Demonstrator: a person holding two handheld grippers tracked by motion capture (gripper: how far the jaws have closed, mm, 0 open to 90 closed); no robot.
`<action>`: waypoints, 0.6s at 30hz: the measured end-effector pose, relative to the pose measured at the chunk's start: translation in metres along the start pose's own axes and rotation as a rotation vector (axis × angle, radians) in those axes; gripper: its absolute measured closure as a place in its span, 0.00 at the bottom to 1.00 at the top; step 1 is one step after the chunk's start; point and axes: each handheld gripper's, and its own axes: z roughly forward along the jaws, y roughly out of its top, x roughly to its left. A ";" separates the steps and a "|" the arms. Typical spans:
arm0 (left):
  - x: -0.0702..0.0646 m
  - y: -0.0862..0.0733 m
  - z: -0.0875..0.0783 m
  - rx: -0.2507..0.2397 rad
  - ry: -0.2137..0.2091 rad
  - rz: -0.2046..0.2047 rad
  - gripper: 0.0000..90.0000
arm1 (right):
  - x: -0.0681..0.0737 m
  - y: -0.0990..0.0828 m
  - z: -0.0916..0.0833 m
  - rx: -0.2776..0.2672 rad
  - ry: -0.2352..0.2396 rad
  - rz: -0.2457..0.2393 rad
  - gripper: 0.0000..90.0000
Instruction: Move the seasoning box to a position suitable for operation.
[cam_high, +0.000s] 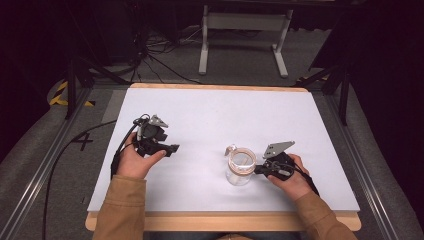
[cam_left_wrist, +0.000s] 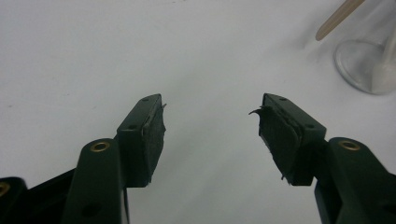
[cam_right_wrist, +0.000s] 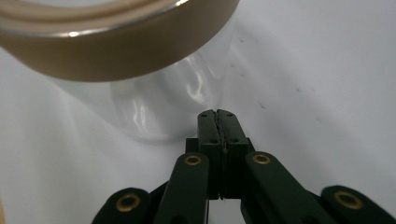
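We are nudging the jar (cam_high: 240, 167) at lower centre with our clenched, empty right gripper (cam_high: 258, 170). The left gripper (cam_high: 172, 148) is waiting released at left. Next, we judge, comes opening to grasp it.

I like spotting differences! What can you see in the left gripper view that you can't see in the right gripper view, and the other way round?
The left gripper view alone shows the left hand-held gripper with its jaws wide apart and nothing between them, plus the round clear foot of the glass jar off in the top right corner.

The right gripper view alone shows the right hand-held gripper with its jaws shut together, tips right at the jar's glass wall, and the jar's brown lid band up close.

Both show the jar and the white table.
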 end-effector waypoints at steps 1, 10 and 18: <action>0.000 0.001 0.001 0.008 -0.003 0.002 0.45 | 0.002 0.001 0.001 0.001 0.004 -0.004 1.00; -0.003 0.004 0.007 0.015 0.002 0.018 0.45 | 0.020 0.008 0.008 0.003 0.057 -0.048 1.00; -0.007 0.010 0.014 0.024 0.007 0.066 0.48 | 0.036 0.015 0.014 -0.003 0.099 -0.090 1.00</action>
